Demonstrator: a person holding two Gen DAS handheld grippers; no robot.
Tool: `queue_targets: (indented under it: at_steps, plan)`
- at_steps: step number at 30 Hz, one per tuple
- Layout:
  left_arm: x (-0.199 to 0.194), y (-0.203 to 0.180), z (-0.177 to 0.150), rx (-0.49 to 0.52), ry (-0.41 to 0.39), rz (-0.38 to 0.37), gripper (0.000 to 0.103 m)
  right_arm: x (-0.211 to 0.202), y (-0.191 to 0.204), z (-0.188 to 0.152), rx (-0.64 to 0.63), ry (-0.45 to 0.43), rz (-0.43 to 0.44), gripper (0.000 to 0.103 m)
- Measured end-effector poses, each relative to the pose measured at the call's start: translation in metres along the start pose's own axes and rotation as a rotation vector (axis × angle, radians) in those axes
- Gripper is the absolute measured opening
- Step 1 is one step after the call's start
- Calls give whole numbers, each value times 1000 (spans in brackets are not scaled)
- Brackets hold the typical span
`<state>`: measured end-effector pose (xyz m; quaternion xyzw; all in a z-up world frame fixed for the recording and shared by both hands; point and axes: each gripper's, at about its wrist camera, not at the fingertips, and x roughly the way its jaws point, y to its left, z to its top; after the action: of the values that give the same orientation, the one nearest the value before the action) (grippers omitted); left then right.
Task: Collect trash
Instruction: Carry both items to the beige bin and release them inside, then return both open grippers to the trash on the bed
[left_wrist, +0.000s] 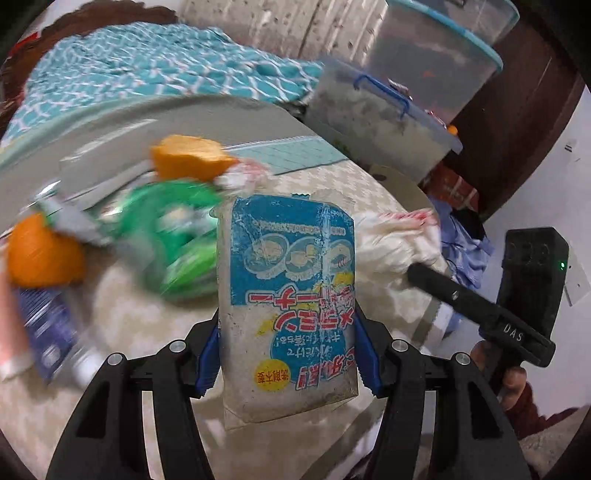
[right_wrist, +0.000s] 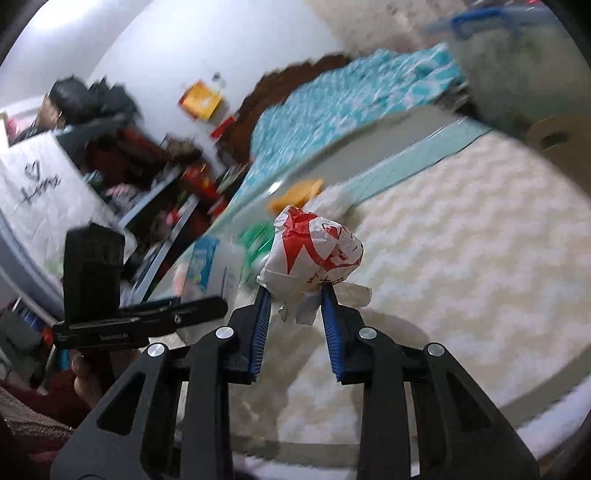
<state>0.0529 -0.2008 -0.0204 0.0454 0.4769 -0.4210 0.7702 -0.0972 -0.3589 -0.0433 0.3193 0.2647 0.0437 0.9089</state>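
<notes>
Carrying trash in both: left gripper (left_wrist: 288, 354) pinches a blue-and-white packet (left_wrist: 291, 295) upright between its pads; right gripper (right_wrist: 295, 306) nips only the loose tail of a crumpled red-and-white wrapper (right_wrist: 314, 251) bulging beyond its fingertips. Thin hold; a quick swing could shake it free.

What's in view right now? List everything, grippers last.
blue-and-white packet: one, between the left pads
red-and-white wrapper: one, crumpled, between the right pads
green packaging: one, blurred, on the table
orange pieces: two, left of the packet
dark blue carton: one, far left
cream patterned tablecloth: one, covers the table
teal patterned cloth: one, beyond the table
clear storage boxes: two, blue-trimmed, upper right
left hand-held gripper: shut on the packet
right hand-held gripper: shut on the wrapper
</notes>
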Motion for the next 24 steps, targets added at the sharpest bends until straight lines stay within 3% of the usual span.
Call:
queue_targets:
  at_steps: [8,13,16,18,20,22,24]
  plan:
    - [97,-81,77,143,102,-75,57,-54,-107,44,149,-155,-223,31]
    - [166,-148,134,225,141,-156,62,-79,-170,65,215,-181,-327,31]
    - [202,-187,159,284,148,-181,72,-81,-200,79,240,-197,-393,39]
    - [225,-208,170,329,147,-169,80,-81,-219,84,271,-203,-414,63]
    - [245,-219,178,340,143,-111,84,-79,-227,87,294,-211,-436,75]
    - [255,-217,185,306,153,-71,84,-81,-229,92,302,-230,-442,75]
    - [243,-207,186,256,128,-87,83,-92,-220,90,292,-298,-435,73]
